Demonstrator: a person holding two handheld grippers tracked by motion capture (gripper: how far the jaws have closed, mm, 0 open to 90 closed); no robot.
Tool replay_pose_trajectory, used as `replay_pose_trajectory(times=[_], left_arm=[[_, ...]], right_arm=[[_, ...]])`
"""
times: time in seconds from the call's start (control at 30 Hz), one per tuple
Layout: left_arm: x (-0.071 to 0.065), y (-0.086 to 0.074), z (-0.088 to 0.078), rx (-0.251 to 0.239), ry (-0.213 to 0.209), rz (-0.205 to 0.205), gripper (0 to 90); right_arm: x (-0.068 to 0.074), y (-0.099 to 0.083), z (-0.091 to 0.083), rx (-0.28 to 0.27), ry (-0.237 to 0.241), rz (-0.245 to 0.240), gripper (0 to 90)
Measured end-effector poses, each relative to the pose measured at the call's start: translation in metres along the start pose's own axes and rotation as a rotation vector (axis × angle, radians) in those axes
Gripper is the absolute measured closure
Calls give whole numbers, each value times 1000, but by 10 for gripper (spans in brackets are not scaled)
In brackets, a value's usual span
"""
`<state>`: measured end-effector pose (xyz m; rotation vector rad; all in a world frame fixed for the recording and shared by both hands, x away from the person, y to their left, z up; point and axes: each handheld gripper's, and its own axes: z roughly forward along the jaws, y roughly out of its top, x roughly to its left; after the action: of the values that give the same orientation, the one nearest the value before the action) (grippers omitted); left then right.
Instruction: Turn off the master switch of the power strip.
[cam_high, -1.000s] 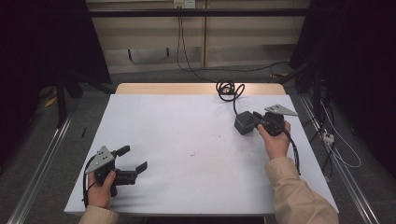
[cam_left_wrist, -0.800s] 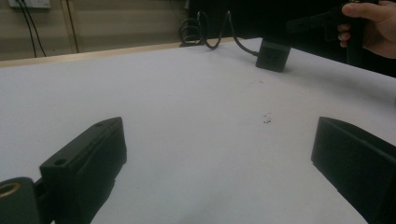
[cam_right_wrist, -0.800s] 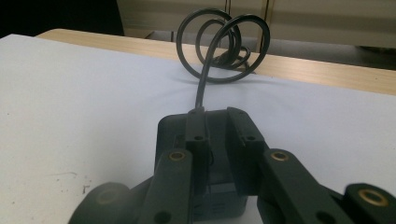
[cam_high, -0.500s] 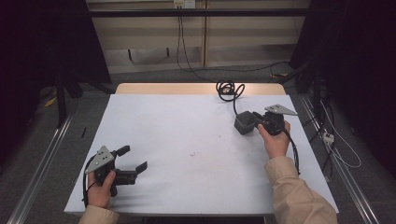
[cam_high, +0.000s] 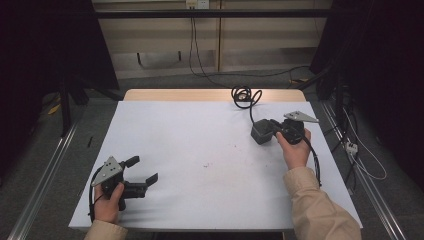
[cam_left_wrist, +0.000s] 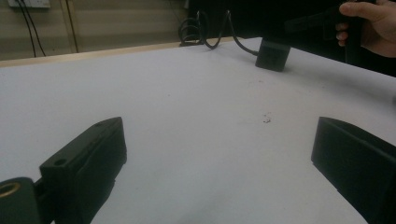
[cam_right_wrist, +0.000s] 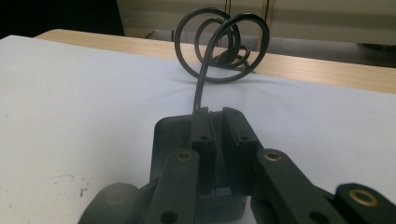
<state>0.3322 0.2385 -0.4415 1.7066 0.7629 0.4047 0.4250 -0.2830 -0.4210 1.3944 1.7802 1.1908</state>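
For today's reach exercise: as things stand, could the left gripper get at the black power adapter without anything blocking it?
Probably yes: bare white table lies between the open left gripper and the black power adapter. But the right gripper is already on it.

**Matt plastic, glossy cable, bare wood**

The small black box-shaped power adapter (cam_high: 261, 133) looks like matt moulded plastic, smooth on its top. Its coiled black cable (cam_right_wrist: 219, 44) has a glossy, rubbery skin that catches the light. The right gripper (cam_right_wrist: 215, 128) is matt black plastic with brass-coloured metal inserts at its joints; the left gripper (cam_left_wrist: 219, 163) shows the same dull black finish, and a flat grey plate that looks like metal. The white table cover (cam_high: 200, 150) is smooth and matt, faintly speckled. The pale wooden table edge (cam_right_wrist: 327, 70) looks unvarnished. The person's beige sleeve (cam_high: 320, 210) is soft woven cloth.
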Motion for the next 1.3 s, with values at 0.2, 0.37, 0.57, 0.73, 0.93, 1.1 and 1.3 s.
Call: replay_pose_trajectory(times=[0.2,0.37,0.57,0.73,0.93,1.1,1.3], left_arm=[[0,0,0,-5,3,-2,29],[0,0,0,-6,3,-2,29],[1,0,-1,-6,2,-2,29],[1,0,-1,-2,0,3,29],[1,0,-1,-7,2,-4,29],[1,0,-1,-7,2,-5,29],[1,0,-1,-6,3,-3,29]], right_arm=[[-1,0,1,3,5,0,869],[-1,-1,2,11,11,7,899],[0,-1,3,13,11,13,900],[0,1,5,11,11,8,900],[1,3,6,18,12,1,900],[2,4,8,27,11,-9,900],[4,3,10,41,9,-19,900]])
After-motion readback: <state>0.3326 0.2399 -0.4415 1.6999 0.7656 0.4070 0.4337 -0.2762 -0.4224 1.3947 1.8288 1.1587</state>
